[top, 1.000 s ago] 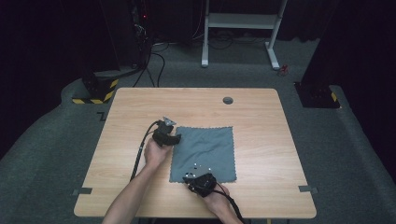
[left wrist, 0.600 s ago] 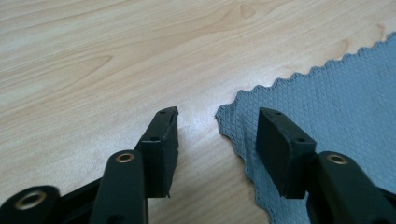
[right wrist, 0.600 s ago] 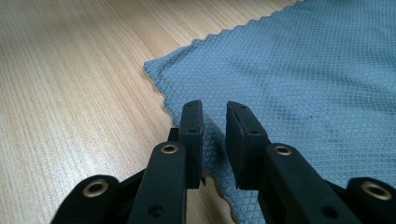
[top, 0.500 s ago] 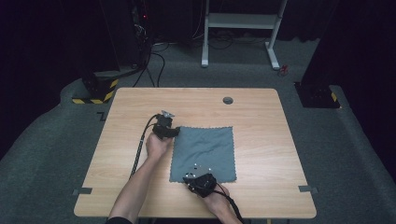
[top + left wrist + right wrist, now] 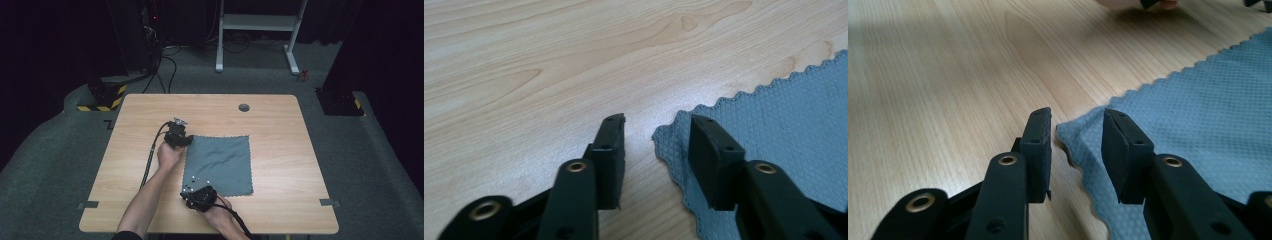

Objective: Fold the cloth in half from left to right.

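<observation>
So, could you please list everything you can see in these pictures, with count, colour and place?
cloth: one, grey-blue, flat at the middle of the table, zigzag-cut edges
table: one, light wood, centre of the high view
round hole: one, dark, near the table's far edge
tape pieces: two, grey, on the floor at the table's near corners
white frame: one, on the floor beyond the table
striped base: one, yellow and black, floor at far left
left gripper: one, black, jaws apart astride the cloth's far left corner, just been closing
right gripper: one, black, jaws apart astride the near left corner, just been opening
forearms: two, entering from the bottom edge
</observation>
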